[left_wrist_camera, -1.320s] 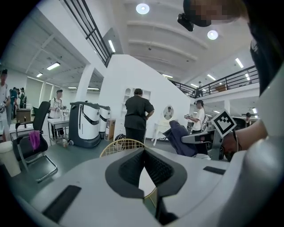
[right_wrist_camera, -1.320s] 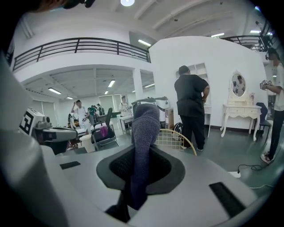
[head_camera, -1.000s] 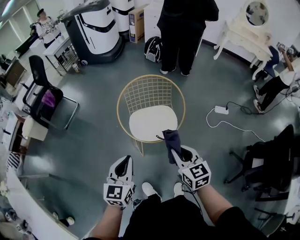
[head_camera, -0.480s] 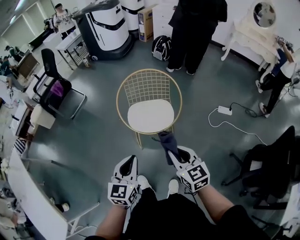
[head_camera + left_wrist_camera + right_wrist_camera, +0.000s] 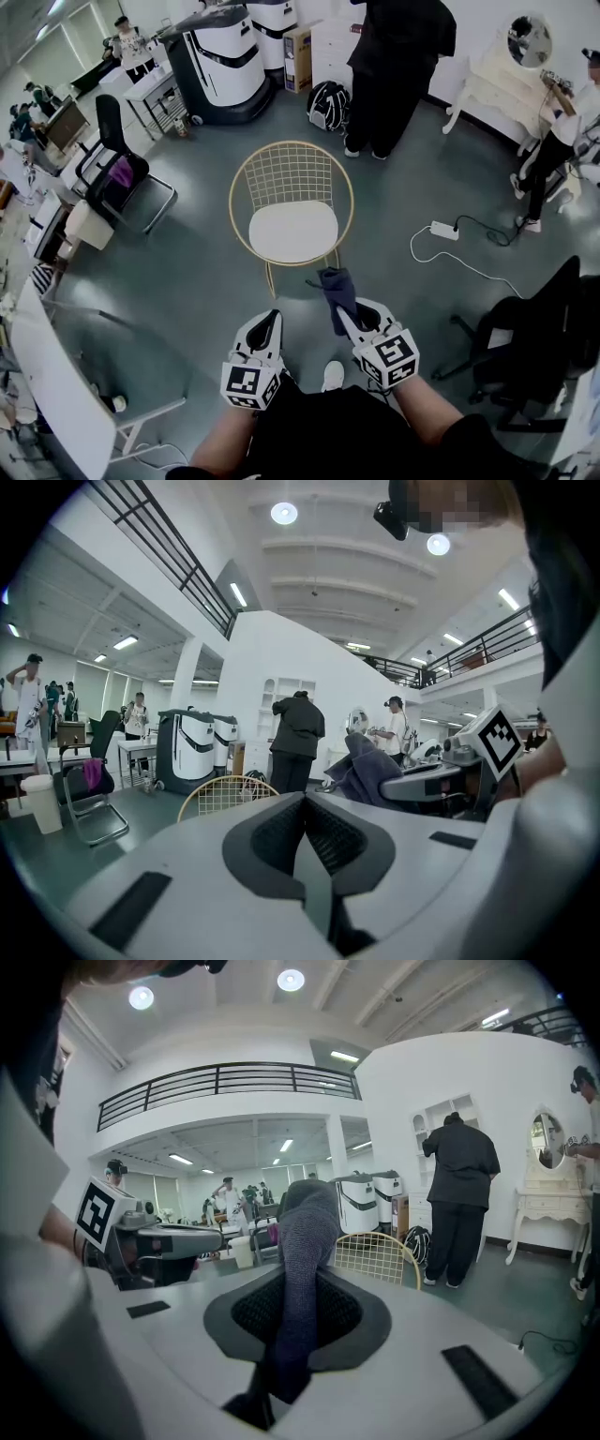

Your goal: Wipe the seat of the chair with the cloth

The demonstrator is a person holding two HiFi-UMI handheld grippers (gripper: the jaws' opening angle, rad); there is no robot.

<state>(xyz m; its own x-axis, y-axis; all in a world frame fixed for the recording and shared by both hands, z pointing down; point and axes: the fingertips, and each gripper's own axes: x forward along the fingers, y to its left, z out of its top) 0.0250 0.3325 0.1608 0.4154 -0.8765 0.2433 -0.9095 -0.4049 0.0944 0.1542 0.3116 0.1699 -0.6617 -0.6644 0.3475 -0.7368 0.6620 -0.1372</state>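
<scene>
A gold wire chair (image 5: 292, 176) with a round white seat (image 5: 292, 232) stands on the floor ahead of me. In the head view my right gripper (image 5: 344, 317) is shut on a dark blue-grey cloth (image 5: 338, 289), which sticks up just short of the seat's front edge. That cloth (image 5: 302, 1269) rises between the jaws in the right gripper view, with the chair (image 5: 378, 1256) behind it. My left gripper (image 5: 267, 328) hangs lower left of the chair, shut with nothing in it. The left gripper view shows the chair back (image 5: 225, 788) and the cloth (image 5: 361, 772) off to the right.
A person in black (image 5: 396, 66) stands behind the chair beside a black backpack (image 5: 327, 103). A white power strip (image 5: 442, 230) and its cable lie on the floor at right. Black office chairs (image 5: 117, 178) (image 5: 530, 347) sit at both sides. A white-and-black machine (image 5: 225, 61) stands far left.
The view has drawn back a little from the chair, which now sits higher in the frame. Both grippers keep their places; the right one still holds the cloth.
</scene>
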